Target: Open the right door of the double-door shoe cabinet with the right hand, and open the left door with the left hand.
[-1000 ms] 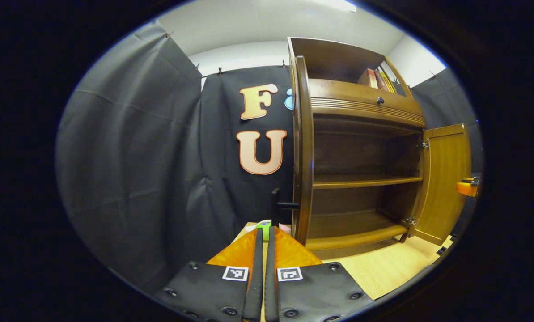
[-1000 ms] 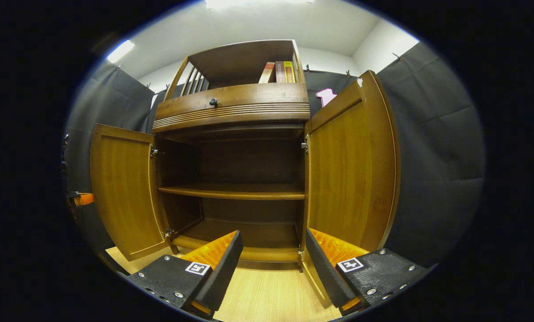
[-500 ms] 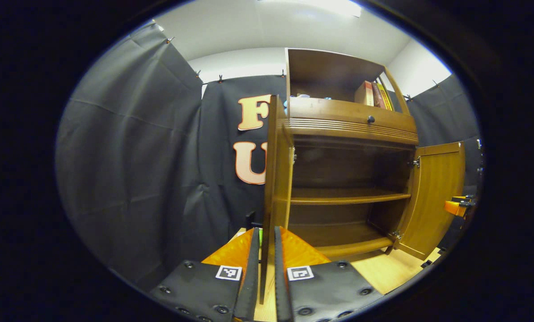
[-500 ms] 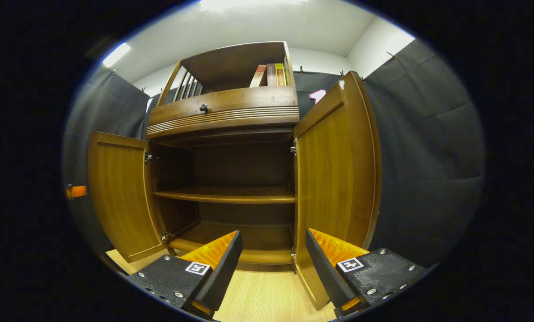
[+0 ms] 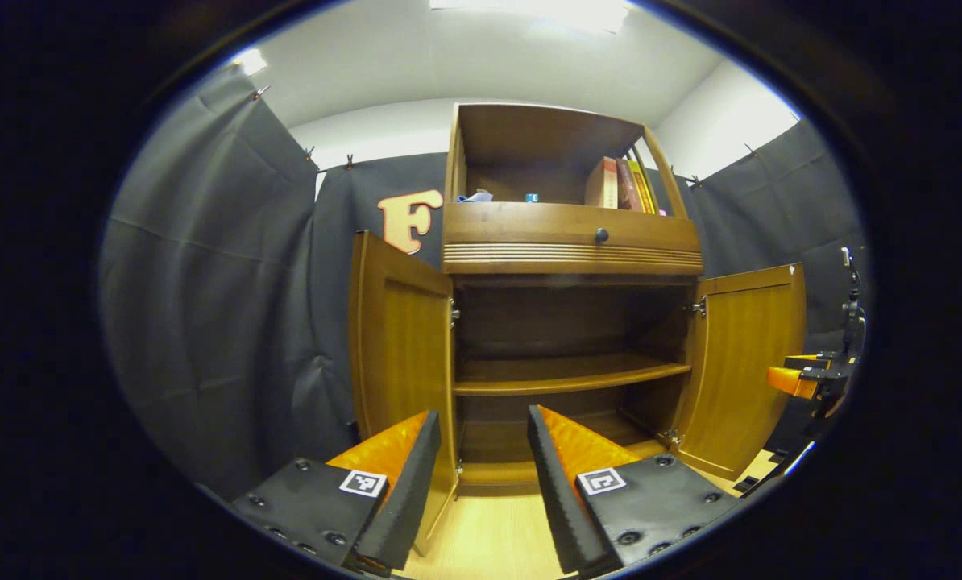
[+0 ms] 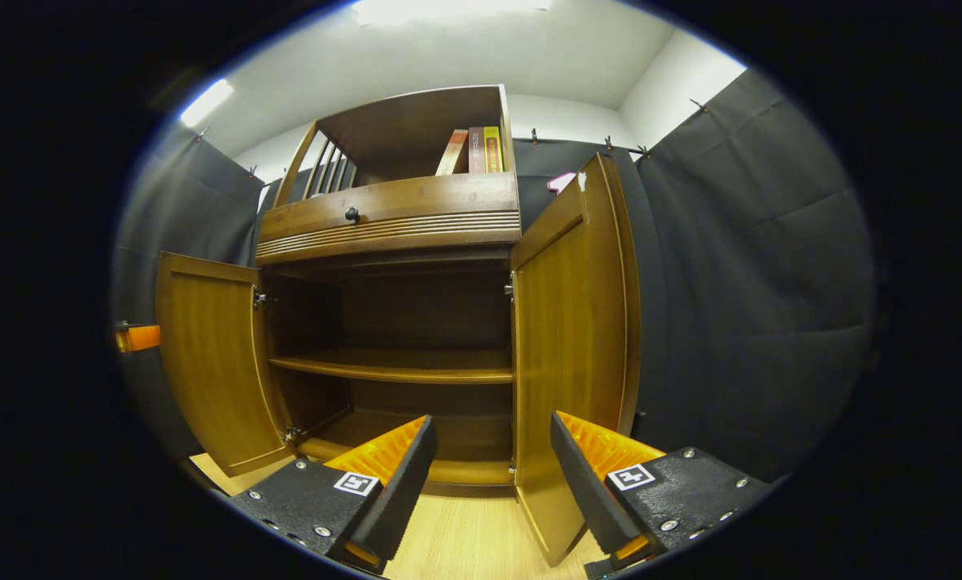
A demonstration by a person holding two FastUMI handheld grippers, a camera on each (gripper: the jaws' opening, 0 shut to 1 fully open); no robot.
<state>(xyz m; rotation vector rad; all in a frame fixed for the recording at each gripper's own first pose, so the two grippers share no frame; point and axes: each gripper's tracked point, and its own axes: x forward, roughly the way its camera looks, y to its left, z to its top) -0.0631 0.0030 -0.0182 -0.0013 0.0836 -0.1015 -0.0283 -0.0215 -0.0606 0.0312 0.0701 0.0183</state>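
Right, both doors of the shoe cabinet (image 5: 570, 242) are standing open in front of me. In the left gripper view my left gripper (image 5: 481, 475) sits at the bottom of the frame with its fingers spread wide apart and nothing between them; the lower edge of the left door (image 5: 400, 362) falls in the gap, just beside the left-hand finger, but neither finger presses on it. That door is swung out, left of centre in the frame, inner face showing. Over at the right of the same frame the right door (image 5: 747, 362) hangs open too, and beyond it, at the far right edge, I catch a bit of my right gripper (image 5: 807, 379). Switching to the right gripper view: the right gripper (image 6: 493, 475) is at the bottom, fingers wide apart, holding nothing, with the bottom corner of the right door (image 6: 570, 354) standing in the gap between the fingers, nearer the right-hand one. The left door (image 6: 207, 354) is open at the left of that frame. Inside the cabinet a shelf (image 6: 400, 366) runs across the middle, bare. Up top, a drawer with a dark knob (image 6: 352, 214), and books (image 6: 473, 150) leaning in the open upper compartment. Pale wood floor (image 6: 465, 540) below.
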